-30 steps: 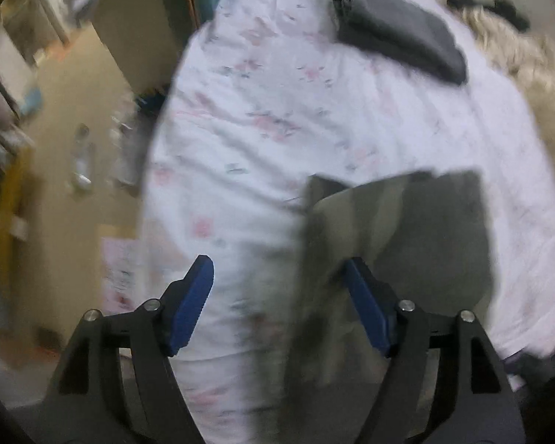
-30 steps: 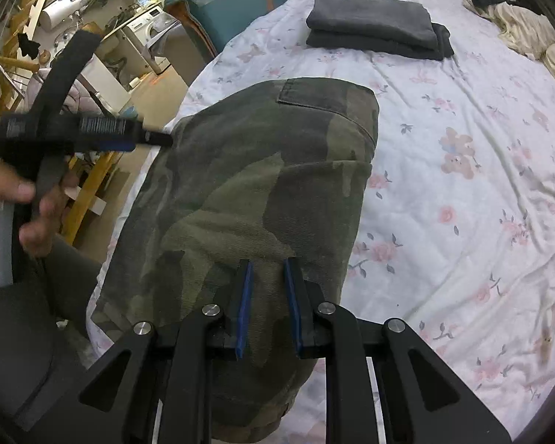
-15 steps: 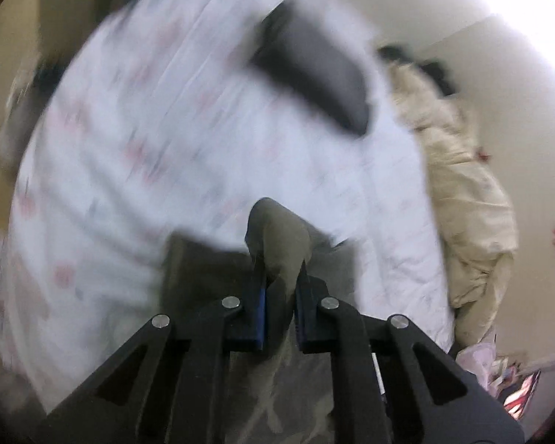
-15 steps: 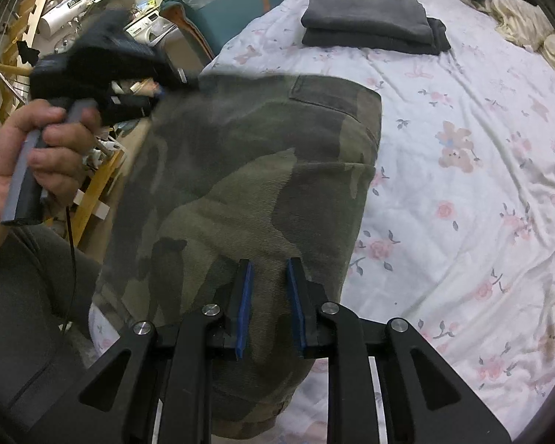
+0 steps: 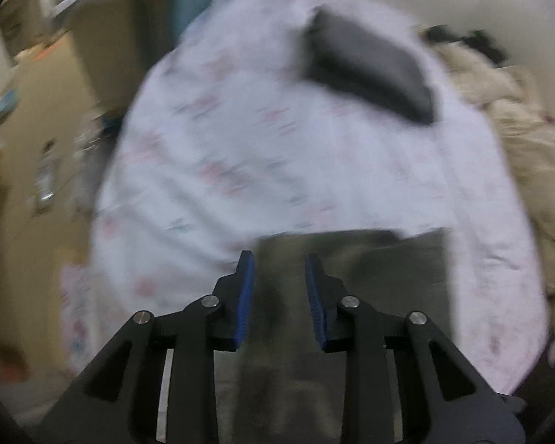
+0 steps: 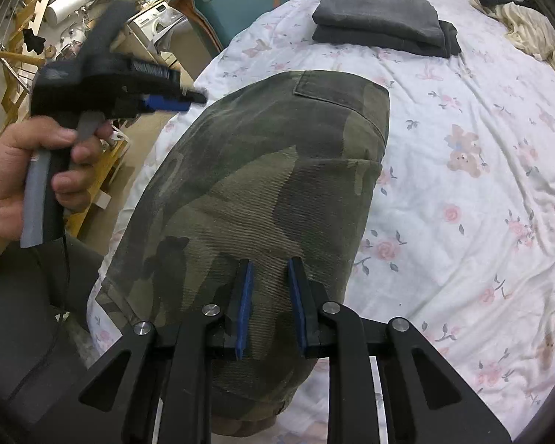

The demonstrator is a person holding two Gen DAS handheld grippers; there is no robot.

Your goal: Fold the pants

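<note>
Since a second ago the left tool has let go, its jaws just reopening
Right tool hovers slightly parted above camouflage pants on the bed, gripping nothing

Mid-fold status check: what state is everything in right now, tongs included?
Camo pants: folded over, lying on the sheet.
Left tongs: jaws have just been opening, nothing pinched between them.
Right tongs: narrow gap over the pants, grip unclear.
Grey clothes: folded and stacked.
Cream blanket: crumpled.
</note>
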